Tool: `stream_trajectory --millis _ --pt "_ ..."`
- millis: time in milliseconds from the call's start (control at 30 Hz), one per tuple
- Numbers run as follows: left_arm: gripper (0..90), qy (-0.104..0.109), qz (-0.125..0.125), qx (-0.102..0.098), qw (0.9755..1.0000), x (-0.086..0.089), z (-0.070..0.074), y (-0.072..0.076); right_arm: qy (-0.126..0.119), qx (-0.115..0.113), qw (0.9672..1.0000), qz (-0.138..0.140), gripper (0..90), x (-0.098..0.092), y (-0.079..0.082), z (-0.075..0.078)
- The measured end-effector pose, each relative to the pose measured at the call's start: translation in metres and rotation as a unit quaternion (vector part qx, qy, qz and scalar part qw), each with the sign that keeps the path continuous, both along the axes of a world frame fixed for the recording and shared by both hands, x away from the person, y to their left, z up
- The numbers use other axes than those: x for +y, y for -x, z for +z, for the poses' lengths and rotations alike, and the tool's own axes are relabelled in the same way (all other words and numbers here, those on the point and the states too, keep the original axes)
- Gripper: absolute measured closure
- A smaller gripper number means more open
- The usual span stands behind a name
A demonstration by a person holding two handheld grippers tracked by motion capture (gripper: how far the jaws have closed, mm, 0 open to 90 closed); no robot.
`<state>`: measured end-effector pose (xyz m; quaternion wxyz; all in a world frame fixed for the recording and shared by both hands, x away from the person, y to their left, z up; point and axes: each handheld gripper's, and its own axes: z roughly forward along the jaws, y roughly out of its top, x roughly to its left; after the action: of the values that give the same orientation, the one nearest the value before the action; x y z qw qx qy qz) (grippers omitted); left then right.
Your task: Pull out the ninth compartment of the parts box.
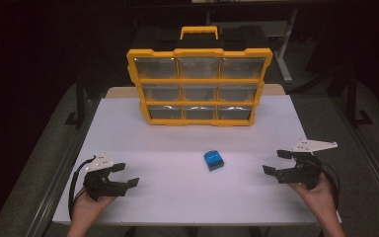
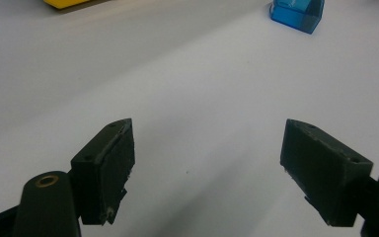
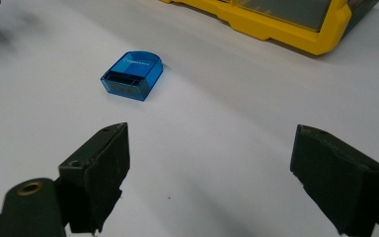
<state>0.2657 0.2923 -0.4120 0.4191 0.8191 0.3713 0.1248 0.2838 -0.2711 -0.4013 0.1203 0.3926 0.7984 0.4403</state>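
A small blue translucent box (image 1: pixel 213 160) lies flat on the white table (image 1: pixel 187 133), a little right of centre; it also appears as the blue box (image 3: pixel 132 75) and at the top right as the blue box (image 2: pixel 297 13). Behind it stands a yellow organiser case (image 1: pixel 199 85) with clear drawers and a yellow handle. My left gripper (image 1: pixel 126 175) hovers near the table's front left, held by a hand, open with nothing between its jaws. My right gripper (image 1: pixel 276 162) is at the front right, open and empty, its jaws pointing left toward the blue box.
The yellow case's lower edge (image 3: pixel 276 27) crosses the top of the right gripper view. A wooden strip (image 1: pixel 123 91) borders the table's far edge. Black cables (image 1: pixel 74 182) trail from the left gripper. Dark floor and metal frame legs surround the table.
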Motion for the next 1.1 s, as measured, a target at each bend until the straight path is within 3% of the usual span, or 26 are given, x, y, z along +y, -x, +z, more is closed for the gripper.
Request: stream_trajectory --millis 167,1100 --pt "20.9 -0.007 -0.004 0.003 1.0 0.0008 -0.0013 -0.0008 -0.004 0.0 1.0 0.001 14.3 -0.0019 -0.0008 -0.0009" --pt "23.1 0.004 -0.02 0.014 0.9997 -0.0055 -0.004 -0.0002 -0.003 -0.003 1.0 0.003 14.4 0.0032 0.0003 -0.0011"
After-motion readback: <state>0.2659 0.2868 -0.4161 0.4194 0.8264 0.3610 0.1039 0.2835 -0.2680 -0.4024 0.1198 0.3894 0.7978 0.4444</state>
